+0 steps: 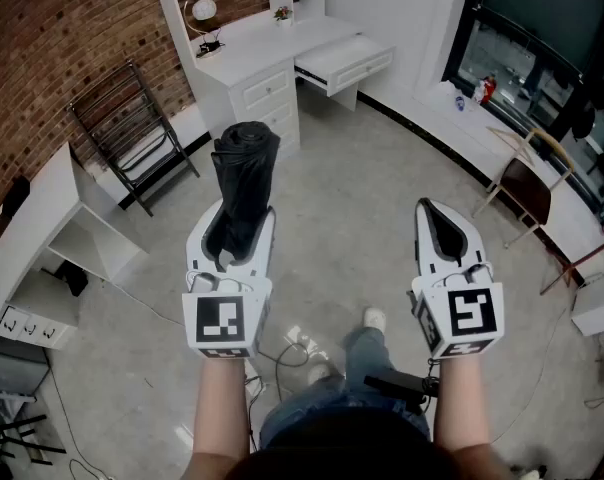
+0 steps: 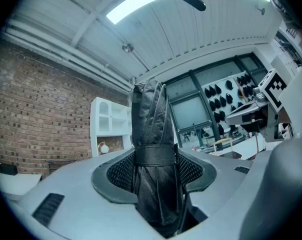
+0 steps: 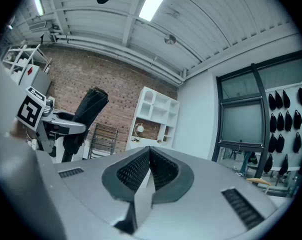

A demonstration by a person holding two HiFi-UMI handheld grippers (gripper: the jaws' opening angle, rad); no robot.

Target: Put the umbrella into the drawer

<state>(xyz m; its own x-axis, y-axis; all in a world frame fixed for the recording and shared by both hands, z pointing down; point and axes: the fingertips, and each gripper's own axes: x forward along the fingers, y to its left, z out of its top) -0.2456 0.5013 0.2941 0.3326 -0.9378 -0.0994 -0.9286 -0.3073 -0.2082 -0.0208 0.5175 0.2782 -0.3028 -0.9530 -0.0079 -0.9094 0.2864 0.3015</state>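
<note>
A folded black umbrella (image 1: 244, 178) stands upright between the jaws of my left gripper (image 1: 240, 230), which is shut on it. In the left gripper view the umbrella (image 2: 153, 154) fills the gap between the ribbed pads (image 2: 122, 171), its strap level with them. My right gripper (image 1: 440, 230) is held beside it, shut, with nothing in it; its pads (image 3: 163, 168) meet in the right gripper view. The white drawer (image 1: 344, 64) stands pulled open from the white desk (image 1: 267, 53) across the room, far ahead of both grippers.
A folded metal rack (image 1: 132, 128) leans on the brick wall at left. White shelving (image 1: 57, 238) stands at the left edge, cables (image 1: 292, 353) lie on the floor near my feet, and a brown chair (image 1: 527, 193) is at right by the windows.
</note>
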